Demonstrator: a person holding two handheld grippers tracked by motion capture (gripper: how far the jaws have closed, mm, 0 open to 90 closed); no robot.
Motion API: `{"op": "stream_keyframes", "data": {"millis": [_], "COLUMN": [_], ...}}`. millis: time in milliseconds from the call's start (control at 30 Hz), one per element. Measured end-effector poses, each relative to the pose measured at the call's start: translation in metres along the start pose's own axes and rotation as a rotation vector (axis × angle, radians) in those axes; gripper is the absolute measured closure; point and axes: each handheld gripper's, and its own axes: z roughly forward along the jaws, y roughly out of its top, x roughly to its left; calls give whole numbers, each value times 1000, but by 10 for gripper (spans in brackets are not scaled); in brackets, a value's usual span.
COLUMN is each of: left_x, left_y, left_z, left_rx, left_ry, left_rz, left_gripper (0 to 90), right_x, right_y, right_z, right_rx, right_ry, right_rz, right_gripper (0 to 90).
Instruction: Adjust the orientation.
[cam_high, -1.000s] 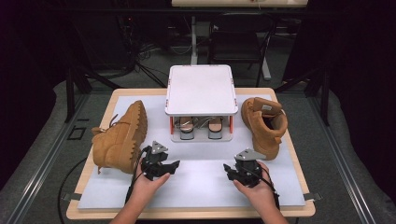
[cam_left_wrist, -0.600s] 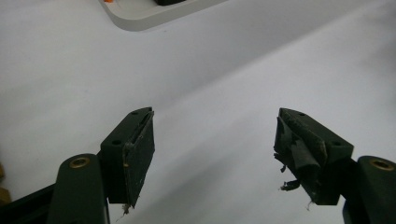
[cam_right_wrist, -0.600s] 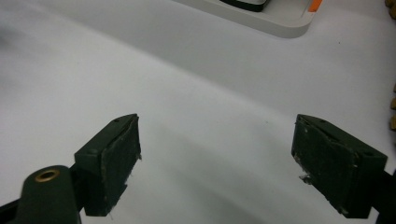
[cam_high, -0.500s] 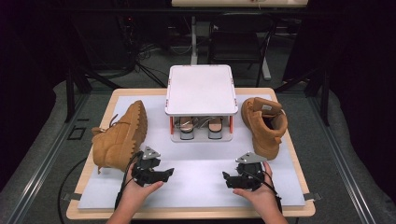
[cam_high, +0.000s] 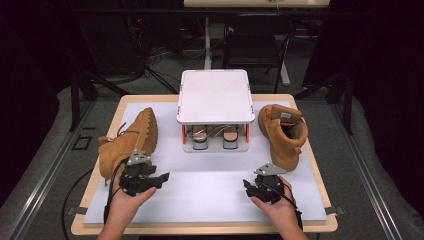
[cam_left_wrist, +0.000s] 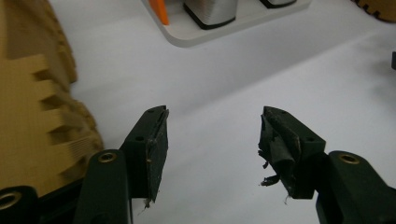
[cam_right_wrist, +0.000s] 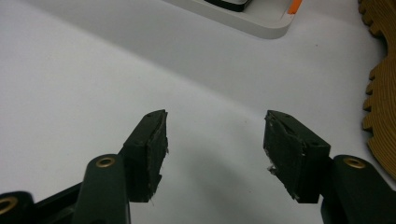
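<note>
A: High view first — what changed?

B: The left gripper (cam_high: 159, 178) has slid from mid-mat toward the lower left and now sits beside the tan boot (cam_high: 129, 142) lying on its side. The right gripper (cam_high: 254, 189) kept its place, low centre-right, near the upright boot (cam_high: 284, 135). Both jaws have just been closing a little, nothing between them.

A: Meaning?

B: Probably lining up to grasp the left boot.

A: Left gripper view?

B: Released black jaws with frayed pads; the boot's chunky, toothed rubber sole (cam_left_wrist: 42, 116) at left; a white rack (cam_left_wrist: 219, 32) at the top.

A: Right gripper view?

B: Jaws apart over smooth white mat (cam_right_wrist: 93, 70); a ridged sole edge (cam_right_wrist: 380, 93) at right.
</note>
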Motion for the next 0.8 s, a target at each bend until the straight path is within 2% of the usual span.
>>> {"op": "stream_keyframes", "data": {"millis": [200,233,267,500,667,800], "left_x": [25,25,33,63,78,86], "left_y": [2,2,2,-3,-8,-10], "left_z": [-23,-23,-30,-50,-58,-61], "left_rx": [-37,-37,-39,-55,-39,-38], "left_ry": [30,30,40,94,163,187], "left_rz": [-65,-65,-82,-164,-186,-207], "left_gripper": [426,443,448,452,451,441], "right_x": [0,0,0,0,0,-2], "right_y": [-2,-2,-2,-3,-3,-3], "right_z": [-1,-1,0,2,4,4], "right_rx": [1,2,10,-6,4,0], "right_ry": [5,11,18,16,17,9], "right_rz": [-11,-21,-24,-20,-26,-19], "right_gripper": [491,504,506,504,490,486]}}
